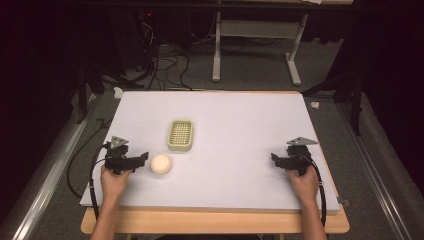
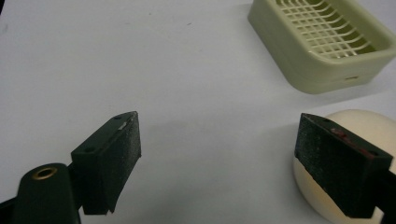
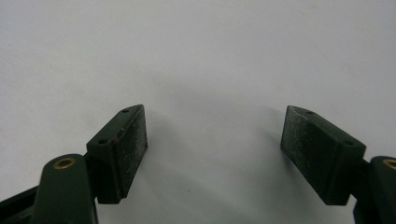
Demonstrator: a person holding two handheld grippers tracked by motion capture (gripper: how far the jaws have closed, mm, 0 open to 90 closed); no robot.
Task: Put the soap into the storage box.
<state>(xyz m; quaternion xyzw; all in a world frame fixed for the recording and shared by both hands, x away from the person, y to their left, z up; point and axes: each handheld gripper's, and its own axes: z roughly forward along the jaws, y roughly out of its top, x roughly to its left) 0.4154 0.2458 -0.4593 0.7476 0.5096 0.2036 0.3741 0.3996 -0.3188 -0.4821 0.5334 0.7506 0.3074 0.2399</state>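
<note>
Ball (image 1: 161, 164): cream-white, smooth, matte, plain round, no marks seen. Sits on the white desk (image 1: 240, 125) top, front-left area, just right of the left gripper (image 1: 145, 157) and near the front-left corner of the tray (image 1: 180, 134), not touching it. In the left gripper view the ball (image 2: 373, 126) is partly behind the right-hand jaw, outside the gap betw. the jaws; whether pad touches ball can't be told.

Tray (image 2: 322, 39): pale green-yellow, rectangular w/ rounded corners, grid insert inside, nothing in it, upright.

Left gripper (image 2: 217, 149): jaws wide apart, nothing betw. them, just bare desk. Held by left hand (image 1: 114, 181) low over the desk, pointing right toward the ball.

Right gripper (image 1: 273, 157): far right side of desk, well apart from ball and tray, held by right hand (image 1: 303, 182), pointing left. In its own view the gripper (image 3: 215, 135) has jaws wide, pads dusty, bare white surface betw. them.
</note>
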